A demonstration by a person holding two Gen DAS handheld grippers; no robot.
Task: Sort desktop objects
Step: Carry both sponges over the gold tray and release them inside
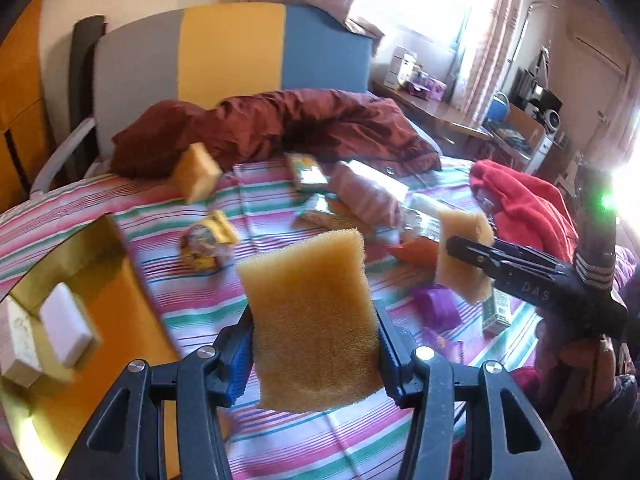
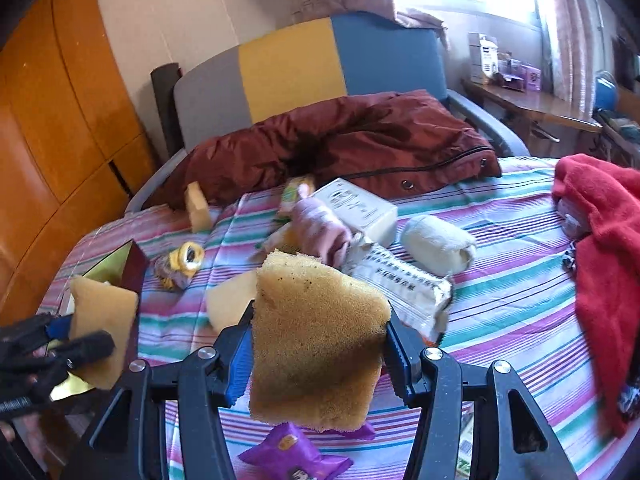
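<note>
Porous tan sponge [image 1: 312, 320] (rectangular) between left gripper [image 1: 316, 354] pads.

Your left gripper [image 1: 316, 354] is black plastic with ribbed blue pads [image 1: 239, 364] and silver screws; your right gripper [image 2: 318, 360] matches (white letters "DAS" mark its body), just beside your dark sleeve [image 1: 616, 404].

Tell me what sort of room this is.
Most likely a lived-in bedroom at home: a bed with a striped sheet and padded headboard, a coat thrown on it, and a curtained window beside a cluttered desk.
</note>
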